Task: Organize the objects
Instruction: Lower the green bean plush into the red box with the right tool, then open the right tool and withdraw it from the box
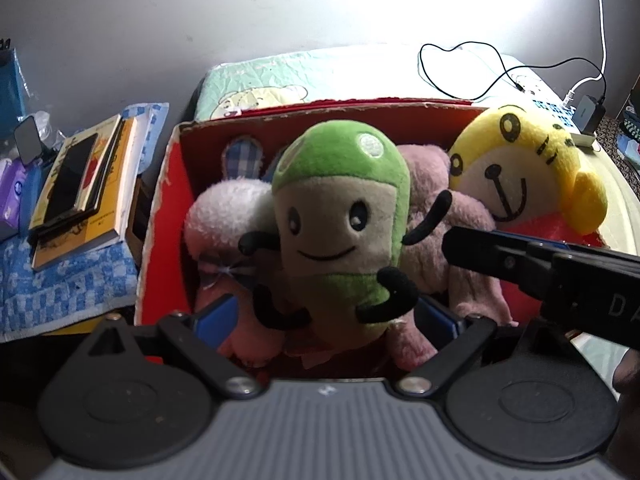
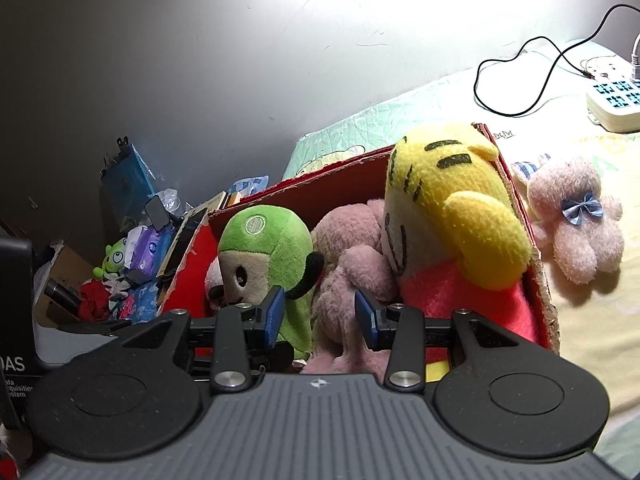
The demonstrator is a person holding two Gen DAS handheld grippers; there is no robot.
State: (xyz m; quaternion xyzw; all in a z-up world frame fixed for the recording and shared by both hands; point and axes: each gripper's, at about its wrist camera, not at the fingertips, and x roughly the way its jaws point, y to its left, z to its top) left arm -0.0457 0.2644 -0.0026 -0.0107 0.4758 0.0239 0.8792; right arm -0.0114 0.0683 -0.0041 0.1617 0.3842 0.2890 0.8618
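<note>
Green plush upright in red box, between my left claw's spread fingers, unpinched, my right claw half-spread before pink plush, gripping nothing

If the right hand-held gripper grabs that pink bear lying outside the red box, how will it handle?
The pink bear looks like fluffy plush, so probably light and squashy; pads should sink in. Its limbs splay flat on the bedding, so it will likely droop when lifted. It is unlikely to roll or break.
</note>
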